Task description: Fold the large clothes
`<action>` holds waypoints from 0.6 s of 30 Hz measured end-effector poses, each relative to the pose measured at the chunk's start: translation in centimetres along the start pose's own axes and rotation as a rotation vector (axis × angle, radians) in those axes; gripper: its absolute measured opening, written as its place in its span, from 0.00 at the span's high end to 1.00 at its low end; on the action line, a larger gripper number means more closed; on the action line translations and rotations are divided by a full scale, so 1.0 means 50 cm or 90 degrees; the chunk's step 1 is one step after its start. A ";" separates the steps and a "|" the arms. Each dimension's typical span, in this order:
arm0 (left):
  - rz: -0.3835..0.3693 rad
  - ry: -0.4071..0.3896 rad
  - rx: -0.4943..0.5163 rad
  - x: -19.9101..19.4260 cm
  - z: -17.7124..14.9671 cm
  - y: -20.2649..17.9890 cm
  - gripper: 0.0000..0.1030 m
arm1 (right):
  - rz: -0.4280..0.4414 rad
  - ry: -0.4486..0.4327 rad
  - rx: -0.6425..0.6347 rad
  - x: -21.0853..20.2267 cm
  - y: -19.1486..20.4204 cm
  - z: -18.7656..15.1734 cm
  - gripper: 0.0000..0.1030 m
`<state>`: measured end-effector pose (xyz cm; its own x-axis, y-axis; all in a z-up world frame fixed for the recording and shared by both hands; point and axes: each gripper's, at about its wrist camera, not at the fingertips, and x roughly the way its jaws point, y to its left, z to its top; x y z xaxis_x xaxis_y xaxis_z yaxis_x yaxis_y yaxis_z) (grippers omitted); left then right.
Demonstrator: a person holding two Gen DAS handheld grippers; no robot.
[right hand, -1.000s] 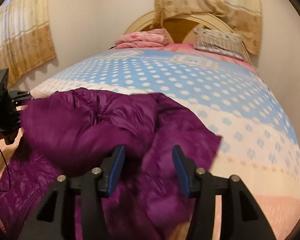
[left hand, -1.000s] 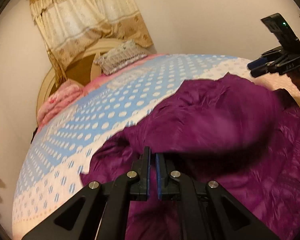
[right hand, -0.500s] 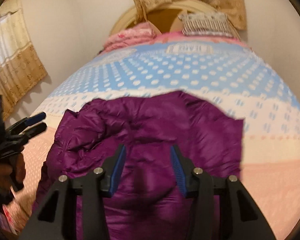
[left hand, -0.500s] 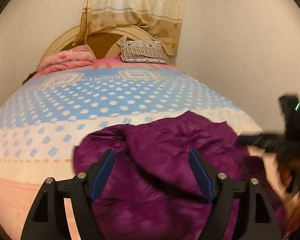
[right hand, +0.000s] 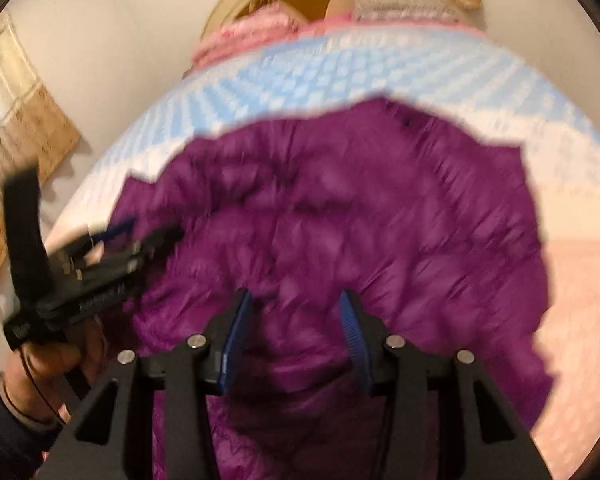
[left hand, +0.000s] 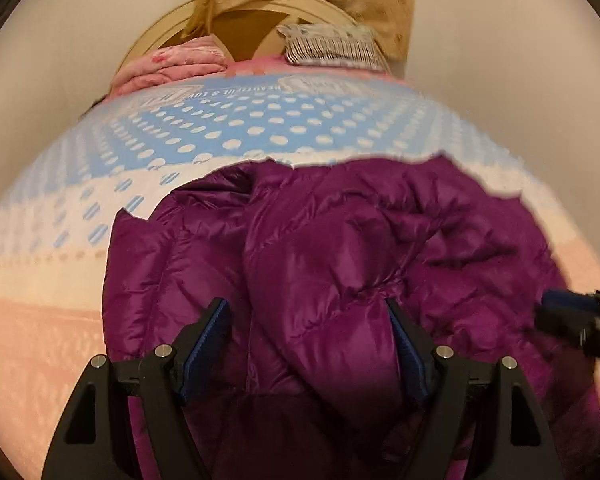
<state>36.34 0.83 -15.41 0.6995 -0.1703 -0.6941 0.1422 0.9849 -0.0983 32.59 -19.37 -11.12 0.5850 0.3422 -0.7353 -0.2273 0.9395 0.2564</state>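
Observation:
A purple quilted jacket (left hand: 340, 240) (right hand: 380, 200) lies crumpled on the bed, its near part folded over itself. My left gripper (left hand: 304, 308) hovers over the jacket's near left part, open wide, its blue pads (left hand: 204, 344) clear of the fabric beneath. My right gripper (right hand: 295, 296) stands over the near middle of the jacket, open about halfway with nothing pinched. In the right wrist view the left gripper (right hand: 152, 230) is blurred at the jacket's left edge, held by a person's hand (right hand: 48, 364). The right gripper's tip (left hand: 556, 308) shows at the far right of the left wrist view.
The bed cover (left hand: 240, 120) (right hand: 300, 76) is blue with white dots, turning pale pink near me. A striped pillow (left hand: 332, 46) and a folded pink blanket (left hand: 180, 64) lie at the headboard. Walls stand on both sides, and a curtain (right hand: 16, 120) hangs at the left.
My left gripper went from shut to wide open and rolled level over the jacket. The lifted jacket part has dropped onto the rest. My right gripper moved left over the jacket and narrowed slightly.

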 end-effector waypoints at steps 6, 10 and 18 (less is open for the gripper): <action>-0.002 -0.083 -0.046 -0.055 0.046 -0.037 0.26 | -0.077 -0.035 -0.020 0.045 0.007 0.048 0.52; 0.016 -0.049 -0.012 -0.004 0.027 -0.076 0.25 | -0.084 -0.012 -0.003 0.101 -0.002 0.019 0.52; 0.037 0.002 -0.004 0.077 -0.035 -0.064 0.22 | -0.089 -0.039 -0.015 0.127 -0.015 -0.021 0.52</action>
<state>37.36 -2.94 -19.03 0.7044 -0.1127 -0.7008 0.0972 0.9933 -0.0621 35.66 -17.93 -16.66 0.6585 0.2096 -0.7228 -0.1585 0.9775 0.1391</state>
